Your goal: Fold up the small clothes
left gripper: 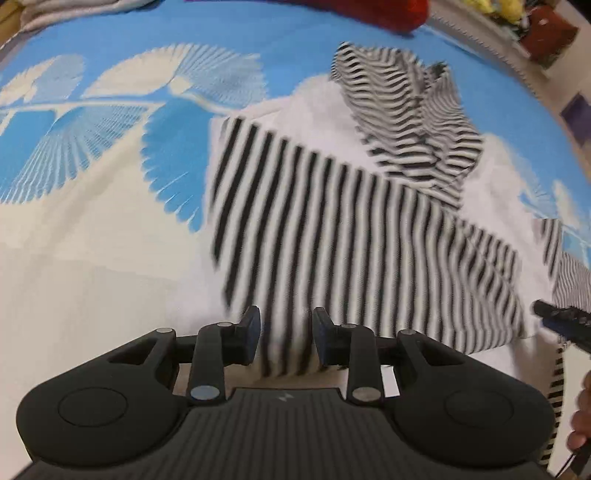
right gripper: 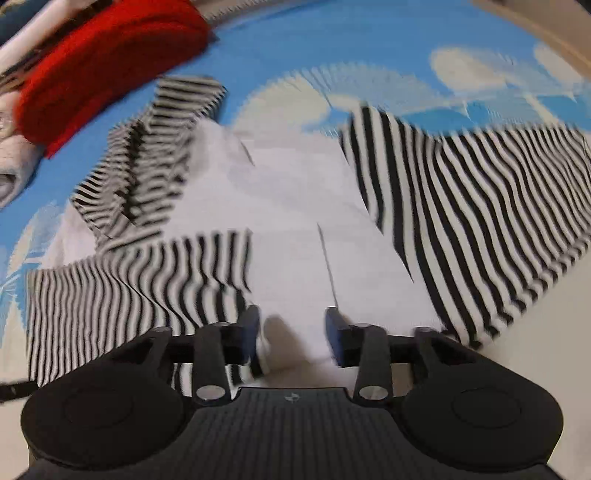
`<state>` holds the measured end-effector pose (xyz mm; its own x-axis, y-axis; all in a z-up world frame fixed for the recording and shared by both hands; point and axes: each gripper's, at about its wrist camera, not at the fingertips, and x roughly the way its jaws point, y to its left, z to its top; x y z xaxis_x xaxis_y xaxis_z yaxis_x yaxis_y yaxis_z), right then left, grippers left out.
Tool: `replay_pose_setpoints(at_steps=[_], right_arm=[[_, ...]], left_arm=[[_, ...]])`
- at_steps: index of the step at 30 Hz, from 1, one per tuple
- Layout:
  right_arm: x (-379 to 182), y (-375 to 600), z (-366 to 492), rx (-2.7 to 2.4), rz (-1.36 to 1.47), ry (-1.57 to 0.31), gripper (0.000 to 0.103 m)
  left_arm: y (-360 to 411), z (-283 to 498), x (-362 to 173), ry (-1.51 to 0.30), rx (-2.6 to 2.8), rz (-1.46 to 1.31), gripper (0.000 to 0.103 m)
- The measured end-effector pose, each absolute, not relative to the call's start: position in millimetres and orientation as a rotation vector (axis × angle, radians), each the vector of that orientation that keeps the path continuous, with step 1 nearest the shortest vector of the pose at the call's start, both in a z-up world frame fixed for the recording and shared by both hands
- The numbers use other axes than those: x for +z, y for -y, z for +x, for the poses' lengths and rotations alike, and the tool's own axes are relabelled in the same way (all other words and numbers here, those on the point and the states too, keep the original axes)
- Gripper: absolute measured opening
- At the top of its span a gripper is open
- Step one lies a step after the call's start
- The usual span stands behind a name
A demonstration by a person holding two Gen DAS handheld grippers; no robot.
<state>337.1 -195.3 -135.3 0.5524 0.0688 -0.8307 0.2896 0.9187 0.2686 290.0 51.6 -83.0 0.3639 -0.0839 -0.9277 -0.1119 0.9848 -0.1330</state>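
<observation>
A black-and-white striped garment [left gripper: 332, 229] with a plain white panel [right gripper: 295, 206] lies spread on the bed. A bunched, finely striped part [left gripper: 410, 118] rests on its far side and also shows in the right wrist view [right gripper: 147, 158]. My left gripper [left gripper: 286, 338] points down at the near striped hem. Its jaws stand apart with flat cloth between them, and the pads do not pinch it. My right gripper [right gripper: 293, 338] is open over the white panel's near edge. A dark finger [left gripper: 554, 314] of it shows at the far right of the left wrist view, with a hand [left gripper: 583, 417] below.
The garment lies on a blue bedsheet [left gripper: 110, 110] with a cream feather print. A red cloth [right gripper: 110, 62] lies beyond the garment, with pale folded clothes [right gripper: 7, 166] beside it. Clutter [left gripper: 546, 29] stands past the bed's far corner.
</observation>
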Motion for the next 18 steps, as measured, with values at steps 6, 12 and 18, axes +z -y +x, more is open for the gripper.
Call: replay_pose_setpoints(at_steps=[6, 12, 18], right_arm=[[-152, 205, 336, -0.180, 0.470, -1.077, 0.049], [-126, 204, 331, -0.165, 0.400, -0.974, 0.049], [-129, 205, 332, -0.179, 0.368, -0.970, 0.049]], left_arm=[[-46, 287, -109, -1.312, 0.031, -0.165, 0.035], [-22, 284, -72, -1.170, -0.011, -0.052, 0.044], [-5, 287, -71, -1.165, -0.043, -0.057, 0.044]])
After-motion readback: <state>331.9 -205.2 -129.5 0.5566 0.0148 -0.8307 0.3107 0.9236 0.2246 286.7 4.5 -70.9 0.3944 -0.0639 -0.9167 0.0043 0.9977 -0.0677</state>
